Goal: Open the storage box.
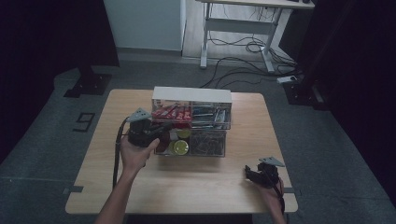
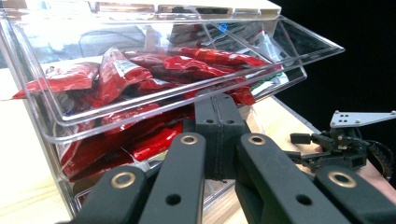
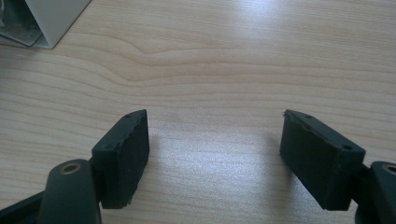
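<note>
A clear plastic organizer (image 1: 191,94) with a white top stands at the middle of the wooden table (image 1: 140,186). Its upper left bin (image 2: 187,100) is tilted open and holds several red packets (image 2: 140,74), which also show from above (image 1: 170,112). My left gripper (image 1: 167,127) is at the organizer's left front. Its jaws are pressed together, and their tip (image 2: 217,135) sits just under the tilted bin's front lip, with nothing seen between them. My right gripper (image 1: 254,173) rests low over bare wood near the table's front right corner. It stands open (image 3: 215,149) and empty.
The upper right bin holds blue and white packets (image 1: 210,115). The lower drawers hold yellow-green round things (image 1: 180,147) and small dark pieces (image 1: 208,142). My right gripper (image 2: 301,147) is in the left gripper view, off to the right. A desk with cables (image 1: 243,28) stands beyond the table.
</note>
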Demonstrator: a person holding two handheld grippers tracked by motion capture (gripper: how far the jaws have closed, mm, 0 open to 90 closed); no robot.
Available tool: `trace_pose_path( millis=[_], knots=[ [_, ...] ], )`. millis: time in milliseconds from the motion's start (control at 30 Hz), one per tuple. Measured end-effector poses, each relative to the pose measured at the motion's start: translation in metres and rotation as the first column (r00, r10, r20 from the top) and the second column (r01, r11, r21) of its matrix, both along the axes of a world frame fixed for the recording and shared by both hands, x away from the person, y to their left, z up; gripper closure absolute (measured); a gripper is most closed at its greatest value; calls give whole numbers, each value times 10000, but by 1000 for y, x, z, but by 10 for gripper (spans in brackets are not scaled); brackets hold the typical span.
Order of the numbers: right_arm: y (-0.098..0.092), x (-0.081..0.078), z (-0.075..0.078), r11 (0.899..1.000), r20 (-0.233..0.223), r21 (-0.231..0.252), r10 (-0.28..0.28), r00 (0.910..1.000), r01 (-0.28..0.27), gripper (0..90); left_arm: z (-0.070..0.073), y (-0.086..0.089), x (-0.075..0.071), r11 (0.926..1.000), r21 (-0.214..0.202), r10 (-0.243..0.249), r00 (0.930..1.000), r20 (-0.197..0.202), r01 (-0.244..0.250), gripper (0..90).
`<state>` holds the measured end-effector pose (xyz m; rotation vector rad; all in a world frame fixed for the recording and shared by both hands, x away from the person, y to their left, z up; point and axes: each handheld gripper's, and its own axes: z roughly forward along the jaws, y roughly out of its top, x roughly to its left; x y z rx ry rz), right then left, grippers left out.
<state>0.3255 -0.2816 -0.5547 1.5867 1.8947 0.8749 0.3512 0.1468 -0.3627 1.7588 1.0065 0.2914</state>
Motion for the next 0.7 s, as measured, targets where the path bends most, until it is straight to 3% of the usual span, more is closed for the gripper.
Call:
trace_pose_path(
  millis=[367, 700],
  knots=[
    [0, 0, 0, 10000, -3, 24, -47, 10000, 47, 240, 3, -2, 5, 10000, 97, -1, 9999, -153, 3, 900],
    [0, 0, 0, 10000, 4, -16, -48, 10000, 48, 240, 13, -4, 6, 9998, 149, 130, 9999, -13, -130, 900]
  ],
)
